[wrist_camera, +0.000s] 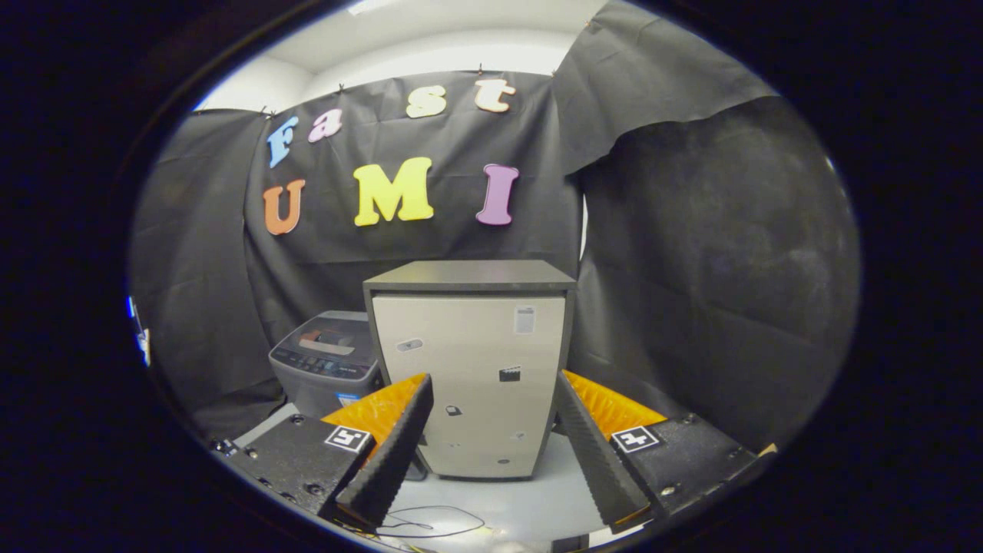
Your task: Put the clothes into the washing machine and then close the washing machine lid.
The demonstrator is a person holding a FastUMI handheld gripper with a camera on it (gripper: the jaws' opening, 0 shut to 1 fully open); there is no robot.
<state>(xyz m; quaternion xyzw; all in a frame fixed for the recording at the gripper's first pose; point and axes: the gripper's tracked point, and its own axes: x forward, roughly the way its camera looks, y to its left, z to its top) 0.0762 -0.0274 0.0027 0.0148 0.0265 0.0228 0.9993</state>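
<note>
The gripper hangs released, its fingers spread wide with nothing between them, above a pale floor where a thin cable lies. Beyond the fingers stands a silver cabinet; the washing machine sits just beside it, partly behind it, its lid down.

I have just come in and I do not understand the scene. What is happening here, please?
A person holds a gripper in a booth; its fingers are spread open with nothing between them. Straight ahead, beyond the fingers, stands a silver cabinet with a dark top. The washing machine sits beside it, further back on the floor. No clothes are held by the gripper yet, so the task looks to be at its start. I cannot tell whether the machine's lid is open.
</note>
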